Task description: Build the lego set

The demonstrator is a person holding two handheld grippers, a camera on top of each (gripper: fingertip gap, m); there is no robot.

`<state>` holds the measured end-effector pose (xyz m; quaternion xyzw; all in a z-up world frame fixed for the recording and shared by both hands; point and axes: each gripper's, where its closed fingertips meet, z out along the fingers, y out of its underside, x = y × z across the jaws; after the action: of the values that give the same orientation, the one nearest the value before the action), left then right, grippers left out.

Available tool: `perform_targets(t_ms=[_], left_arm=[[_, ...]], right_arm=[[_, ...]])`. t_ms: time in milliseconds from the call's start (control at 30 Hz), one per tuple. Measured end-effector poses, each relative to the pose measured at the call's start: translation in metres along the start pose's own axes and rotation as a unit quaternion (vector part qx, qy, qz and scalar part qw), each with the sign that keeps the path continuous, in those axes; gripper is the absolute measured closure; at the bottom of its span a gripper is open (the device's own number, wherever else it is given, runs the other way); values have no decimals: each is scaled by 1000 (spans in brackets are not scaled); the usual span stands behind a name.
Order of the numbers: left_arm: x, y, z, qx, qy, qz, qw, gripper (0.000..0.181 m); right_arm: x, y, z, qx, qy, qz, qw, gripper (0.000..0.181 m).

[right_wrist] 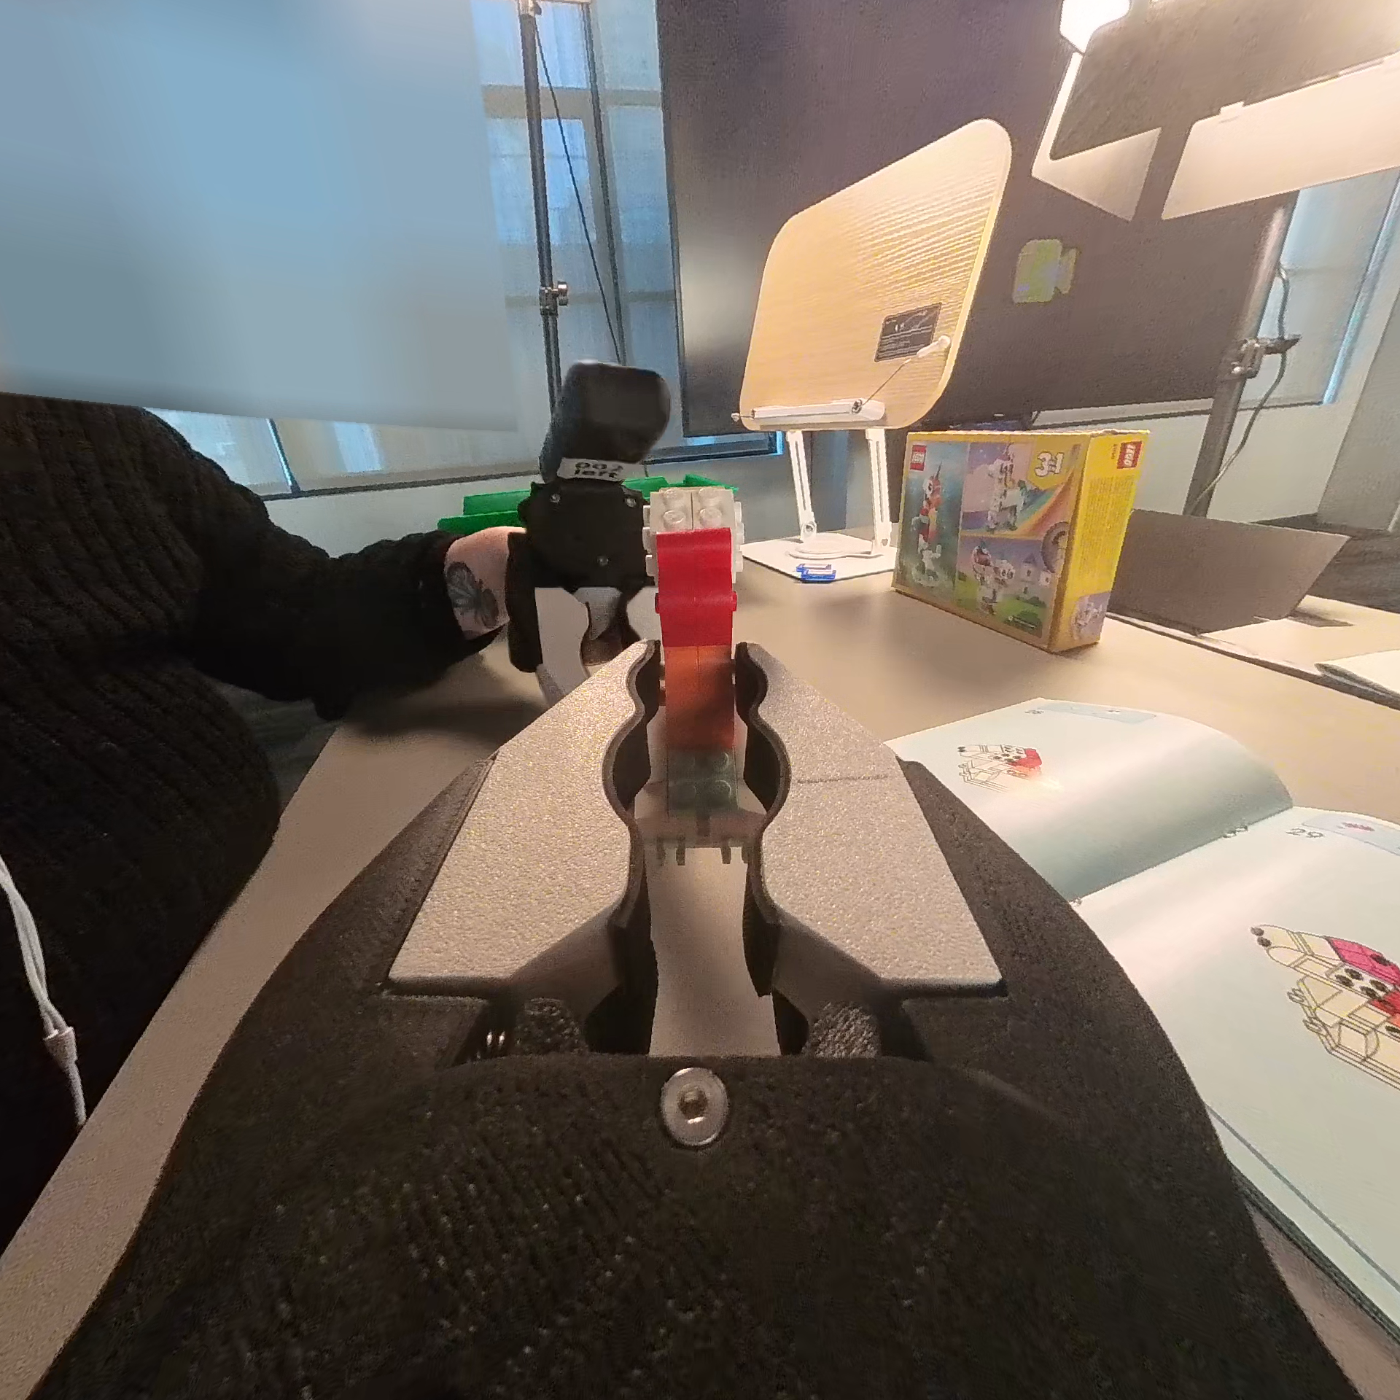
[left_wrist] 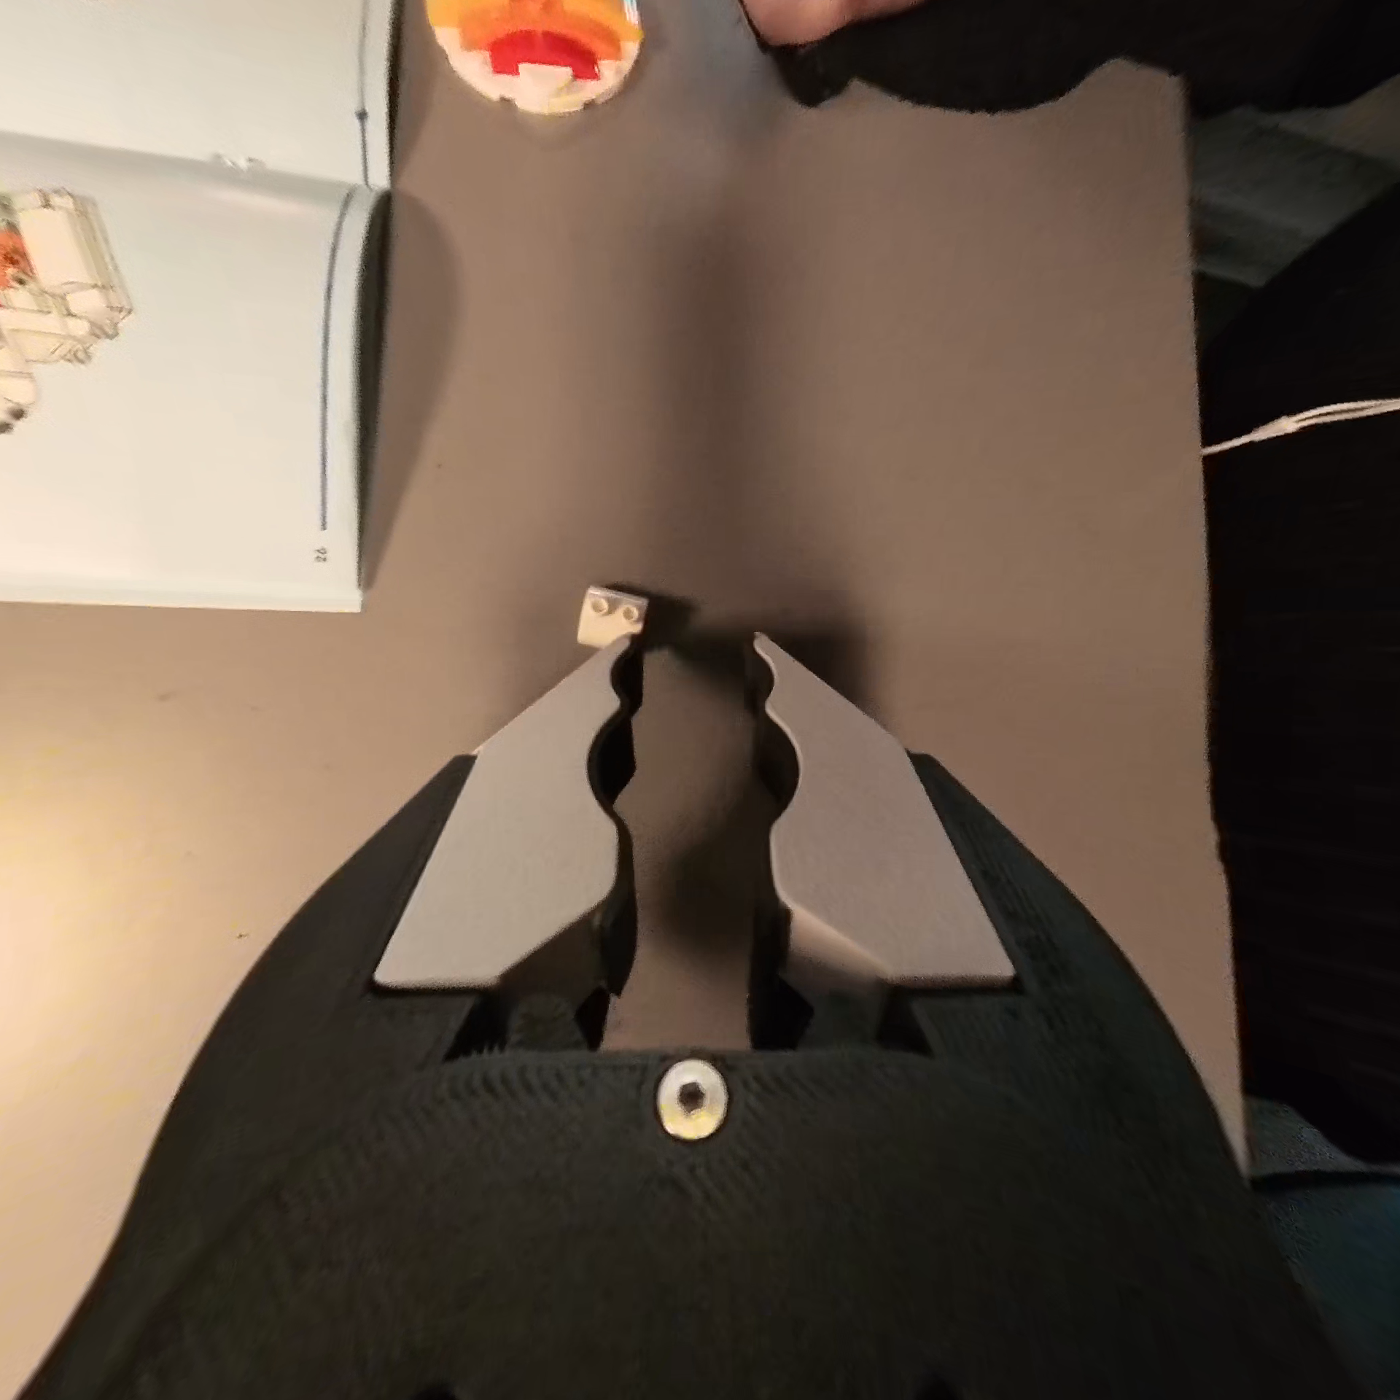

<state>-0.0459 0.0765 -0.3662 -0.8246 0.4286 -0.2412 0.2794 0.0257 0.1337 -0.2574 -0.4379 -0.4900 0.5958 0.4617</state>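
In the left wrist view my left gripper point(left_wrist: 693, 644) is open and points down at the brown table point(left_wrist: 909, 379). A small white brick point(left_wrist: 614, 615) with two studs lies just beyond its left fingertip, outside the jaws. The part-built model point(left_wrist: 542, 53) shows at the top edge. In the right wrist view my right gripper point(right_wrist: 697, 651) is shut on that model point(right_wrist: 693, 583), a red, orange and white stack held above the table. The left gripper point(right_wrist: 564, 644) shows behind it, held by a hand in a black sleeve.
The open instruction booklet point(right_wrist: 1136, 848) lies to the right, and also shows in the left wrist view point(left_wrist: 174, 364). A yellow set box point(right_wrist: 1007, 530), a wooden book stand point(right_wrist: 871, 288) and a green tray point(right_wrist: 485, 507) stand farther back. The table edge point(left_wrist: 1204, 530) runs down the right. The grippers' ends are close to 15 centimeters from one another.
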Motion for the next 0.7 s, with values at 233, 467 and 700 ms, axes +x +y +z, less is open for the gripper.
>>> perform_targets(t_ms=[233,467,700], left_arm=[[-24,-9,0,27,-90,60,994,152],[-23,-2,10,19,-69,59,996,159],[-29,-40,-8,118,-93,54,987,165]], right_arm=[[0,-1,0,-1,-2,1,1000,164],[0,-2,0,1,-3,3,1000,164],[5,-13,-1,45,1,30,999,164]])
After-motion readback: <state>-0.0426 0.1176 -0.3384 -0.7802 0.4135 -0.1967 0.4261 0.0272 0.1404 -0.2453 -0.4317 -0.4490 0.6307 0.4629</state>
